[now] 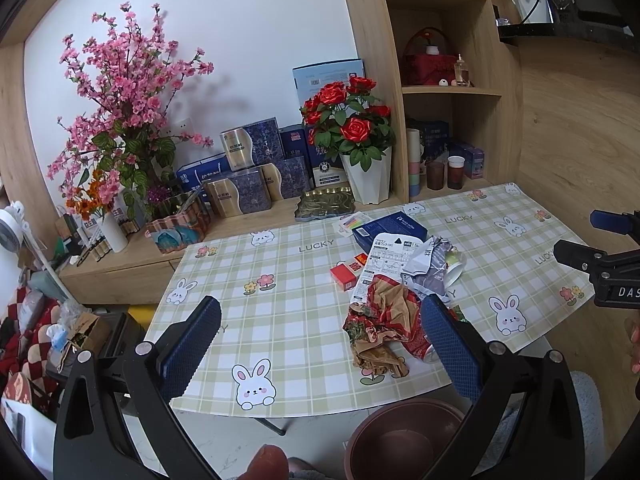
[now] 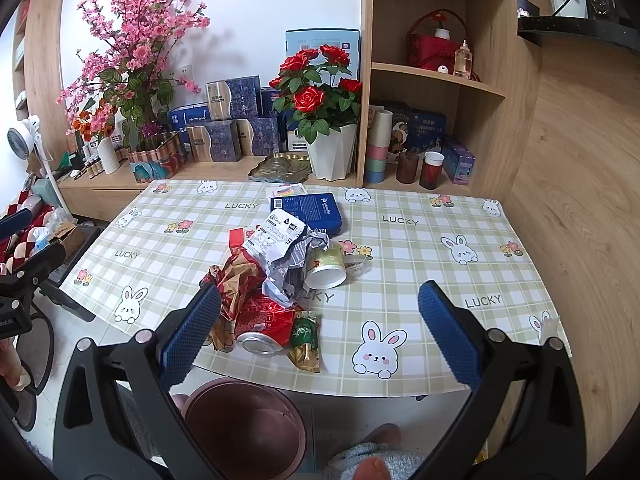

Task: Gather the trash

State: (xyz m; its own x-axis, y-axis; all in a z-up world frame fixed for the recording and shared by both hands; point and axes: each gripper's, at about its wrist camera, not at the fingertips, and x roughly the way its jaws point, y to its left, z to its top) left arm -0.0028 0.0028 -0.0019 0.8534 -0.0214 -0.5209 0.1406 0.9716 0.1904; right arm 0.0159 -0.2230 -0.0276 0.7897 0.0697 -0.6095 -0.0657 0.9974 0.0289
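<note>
Both tongs, left (image 1: 320,344) and right (image 2: 320,340), hang spread wide, holding nothing. Trash pile (image 2: 280,276) sits mid-bench, near edge; crushed red can (image 2: 262,326) lies nearest my right tongs, mouth toward me. Brown bin (image 2: 244,424) waits below the bench (image 2: 420,248).

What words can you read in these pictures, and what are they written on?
"LUCKY": printed several times on the checked tablecloth.
"DAS", cut off at the picture edge: on the right gripper's black body, seen from the left wrist.
Blue box on the table: white print, too small to read.
White packet: print too small to read.
Boxes on the shelf: labels blurred.
</note>
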